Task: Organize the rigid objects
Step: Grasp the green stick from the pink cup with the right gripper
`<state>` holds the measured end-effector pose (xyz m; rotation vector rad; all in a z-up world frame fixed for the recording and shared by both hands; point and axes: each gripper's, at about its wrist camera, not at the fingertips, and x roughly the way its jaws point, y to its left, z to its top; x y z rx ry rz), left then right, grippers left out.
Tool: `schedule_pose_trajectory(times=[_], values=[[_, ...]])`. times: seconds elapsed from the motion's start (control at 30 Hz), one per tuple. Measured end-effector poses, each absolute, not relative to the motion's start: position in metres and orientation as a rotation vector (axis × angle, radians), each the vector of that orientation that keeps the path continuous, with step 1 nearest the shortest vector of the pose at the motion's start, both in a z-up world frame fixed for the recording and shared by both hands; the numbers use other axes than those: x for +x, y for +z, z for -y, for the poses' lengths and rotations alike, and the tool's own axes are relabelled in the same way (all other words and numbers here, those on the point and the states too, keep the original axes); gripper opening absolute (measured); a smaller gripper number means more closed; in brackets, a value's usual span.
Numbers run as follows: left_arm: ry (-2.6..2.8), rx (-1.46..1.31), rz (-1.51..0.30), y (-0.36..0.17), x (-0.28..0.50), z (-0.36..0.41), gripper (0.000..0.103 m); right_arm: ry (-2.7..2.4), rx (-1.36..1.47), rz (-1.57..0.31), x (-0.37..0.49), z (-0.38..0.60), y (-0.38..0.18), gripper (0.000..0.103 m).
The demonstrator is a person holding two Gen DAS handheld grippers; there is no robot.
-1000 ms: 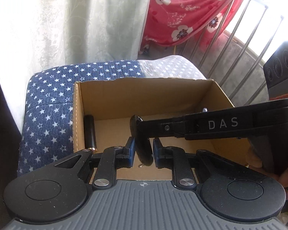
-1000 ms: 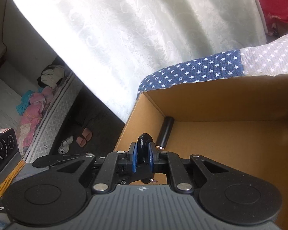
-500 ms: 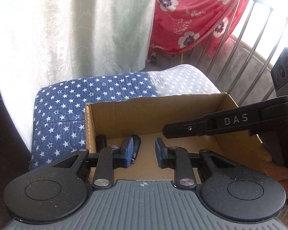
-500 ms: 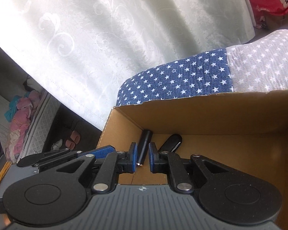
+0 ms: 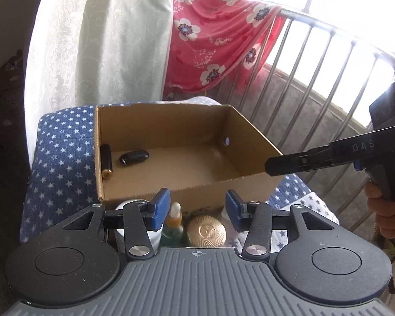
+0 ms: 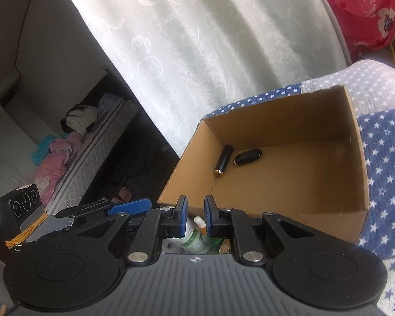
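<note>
An open cardboard box [image 5: 158, 126] [image 6: 289, 121] holds a black cylinder with a gold end [image 5: 106, 162] [image 6: 225, 159] by its left wall. A black key fob [image 5: 134, 157] [image 6: 247, 156] lies beside it. My left gripper [image 5: 197, 208] [image 6: 129, 208] hovers in front of the box's near wall, its jaws opening with nothing between them. Under it stand a dropper bottle [image 5: 174, 221] [image 6: 194, 237], a round gold lid [image 5: 206, 230] and a white jar [image 5: 130, 208]. My right gripper [image 6: 196, 216] [image 5: 273, 166], held in a hand [image 5: 387, 210], is shut to a narrow slit and empty.
The box rests on a blue star-patterned cover [image 5: 63, 158] [image 6: 384, 158]. A white curtain [image 5: 105, 39] hangs behind, with a red floral cloth [image 5: 213, 39] over a metal railing [image 5: 316, 65] to the right. Left of the cover the floor drops away, with a mattress and clothes [image 6: 55, 158].
Both grippers have pulled back out of the box. The key fob held a second ago now lies on the box floor. The left jaws have spread wider, and the bottles have come into view.
</note>
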<state>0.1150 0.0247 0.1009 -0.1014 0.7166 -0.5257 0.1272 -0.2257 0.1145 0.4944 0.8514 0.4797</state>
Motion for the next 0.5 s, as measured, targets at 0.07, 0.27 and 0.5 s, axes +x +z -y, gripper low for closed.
schedule_pose_trajectory(times=[0.07,0.27,0.5], values=[[-0.558,-0.132,-0.736,0.082,0.100,-0.023,0.046,0.482,0.513,-0.927,0.118,0.218,0.090,0.015],[-0.608,-0.186,-0.771,0.035,0.069,-0.012,0.044,0.453,0.624,-1.172,0.113,0.205,0.019,0.015],[-0.590,-0.095,-0.772,0.013,0.056,0.011,0.037,0.388,0.685,-1.237,0.113,0.210,-0.001,0.015]])
